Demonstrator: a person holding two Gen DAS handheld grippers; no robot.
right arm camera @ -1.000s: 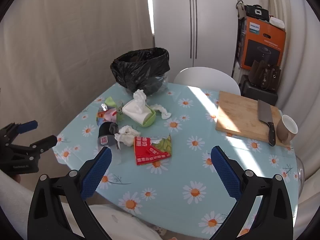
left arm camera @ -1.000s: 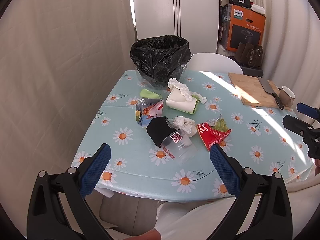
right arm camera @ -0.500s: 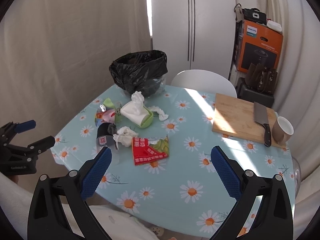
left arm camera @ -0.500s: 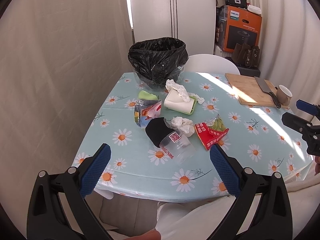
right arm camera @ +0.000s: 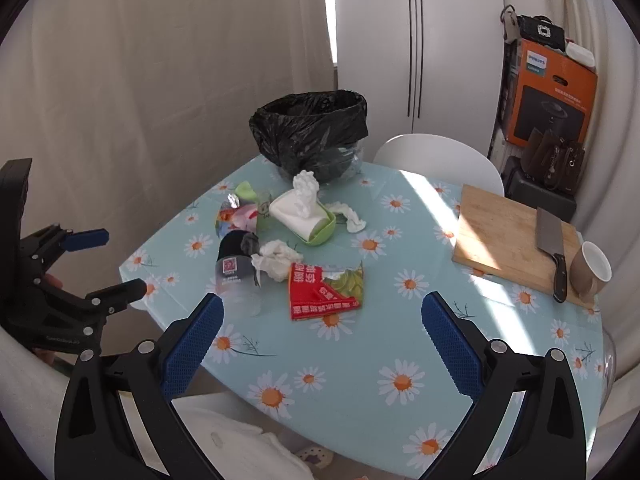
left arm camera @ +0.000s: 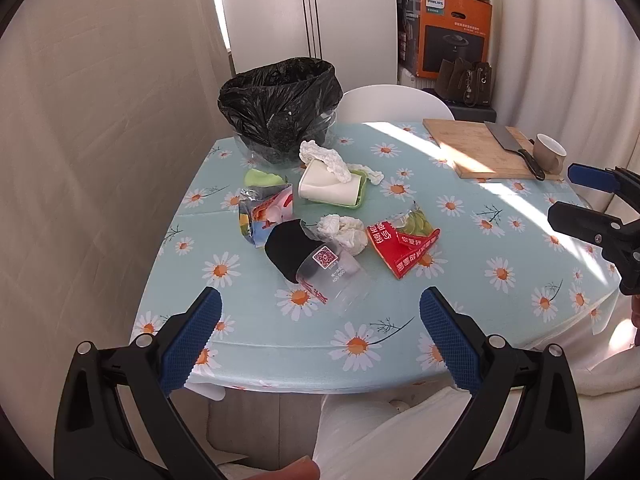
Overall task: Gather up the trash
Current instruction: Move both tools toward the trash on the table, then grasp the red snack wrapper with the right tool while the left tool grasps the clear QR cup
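Observation:
Trash lies in a cluster on the daisy tablecloth: a clear plastic cup (left arm camera: 332, 276) with a black lid, a crumpled white tissue (left arm camera: 344, 232), a red wrapper (left arm camera: 400, 248), a colourful foil packet (left arm camera: 262, 212) and a white cup in a green tray (left arm camera: 332, 188). A bin lined with a black bag (left arm camera: 280, 100) stands behind them. My left gripper (left arm camera: 320, 320) is open and empty above the near table edge. My right gripper (right arm camera: 322, 328) is open and empty, just short of the red wrapper (right arm camera: 324, 288).
A wooden cutting board (right arm camera: 512, 236) with a cleaver (right arm camera: 552, 240) and a beige mug (right arm camera: 592, 272) sit at the table's right. A white chair (right arm camera: 436, 156) stands behind the table. An orange box (right arm camera: 548, 92) is stacked by the wall.
Both grippers have drifted back and up a little, so the table looks slightly smaller and farther. Both stay open. The trash has not moved.

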